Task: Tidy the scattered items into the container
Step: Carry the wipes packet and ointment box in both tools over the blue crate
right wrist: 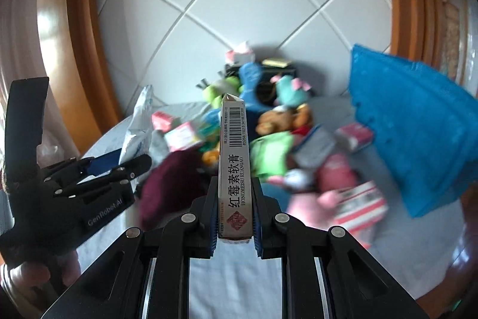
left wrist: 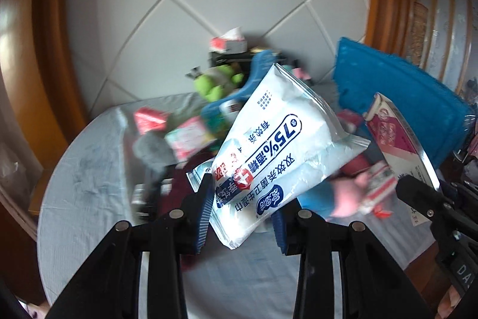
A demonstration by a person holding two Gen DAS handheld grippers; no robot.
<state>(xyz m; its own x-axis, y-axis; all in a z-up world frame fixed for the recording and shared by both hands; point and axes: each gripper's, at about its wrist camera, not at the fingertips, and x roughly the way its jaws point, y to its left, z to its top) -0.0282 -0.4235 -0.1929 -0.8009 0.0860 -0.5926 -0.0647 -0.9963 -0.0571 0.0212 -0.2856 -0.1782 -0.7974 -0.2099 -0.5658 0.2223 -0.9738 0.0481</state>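
Observation:
My left gripper [left wrist: 243,214] is shut on a white pack of alcohol wipes [left wrist: 269,145] and holds it tilted in the air above the table. The right wrist view shows that gripper [right wrist: 119,163] at the left with the pack [right wrist: 137,121]. My right gripper [right wrist: 234,214] is shut on a slim silver ointment box [right wrist: 234,157] with a barcode, which points away from the camera. The left wrist view has this box [left wrist: 394,136] at the right, with the right gripper [left wrist: 418,196] below it. A blue perforated container [right wrist: 418,124] [left wrist: 397,97] stands tilted at the table's right side.
A blurred heap of plush toys [right wrist: 280,118], small boxes [right wrist: 179,136] and a dark red cloth [right wrist: 173,184] covers the round table [right wrist: 239,283] with its pale cloth. Tiled floor [right wrist: 239,5] lies beyond. Wooden chair backs [right wrist: 59,50] curve at both sides.

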